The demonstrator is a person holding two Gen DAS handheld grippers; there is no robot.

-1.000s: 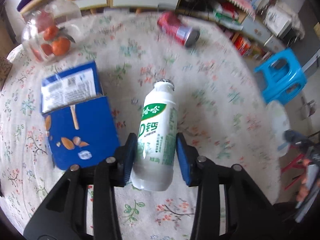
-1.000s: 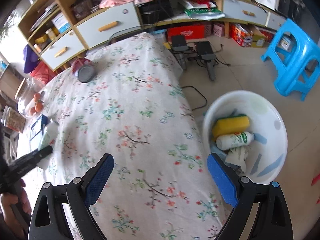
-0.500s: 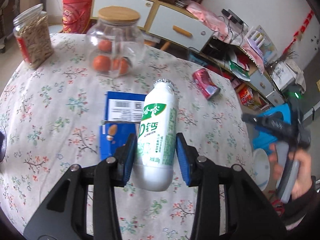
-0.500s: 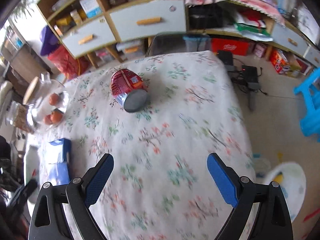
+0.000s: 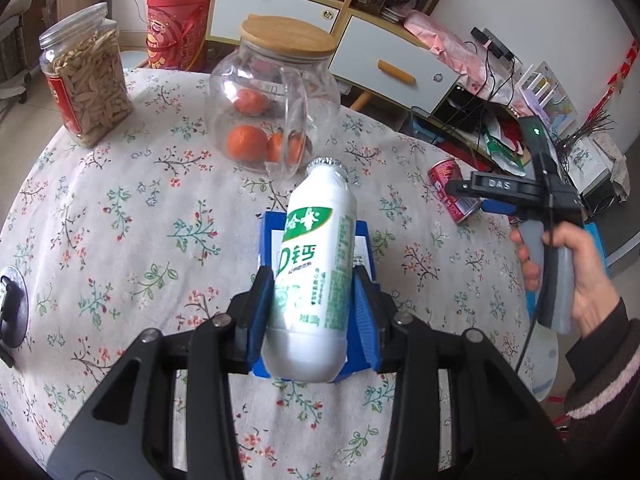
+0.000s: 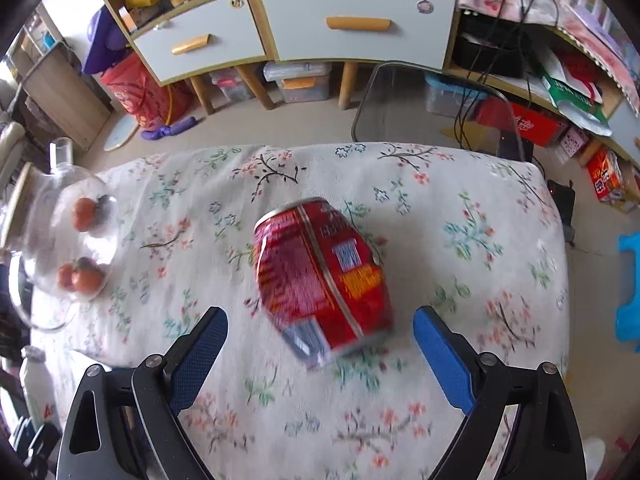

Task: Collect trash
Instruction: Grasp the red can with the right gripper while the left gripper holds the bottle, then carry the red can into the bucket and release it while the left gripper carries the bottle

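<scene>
Soft, even daylight fills both views, with faint shadows. Fisheye bending curves the bench (image 5: 100, 208) edges and darkens the corners. The left wrist view is sharp; in the right, the red can (image 6: 320, 276) is smeared by motion blur.

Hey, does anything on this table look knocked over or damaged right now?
Yes. The red can lies on its side on the tablecloth, its wall looking dented, just ahead of the open right claw.

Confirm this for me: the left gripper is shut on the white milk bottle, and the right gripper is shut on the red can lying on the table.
Not quite. The right gripper is open, not shut on the red can; the right wrist view shows gaps beside both fingers. The left gripper is indeed shut on the white milk bottle.
</scene>
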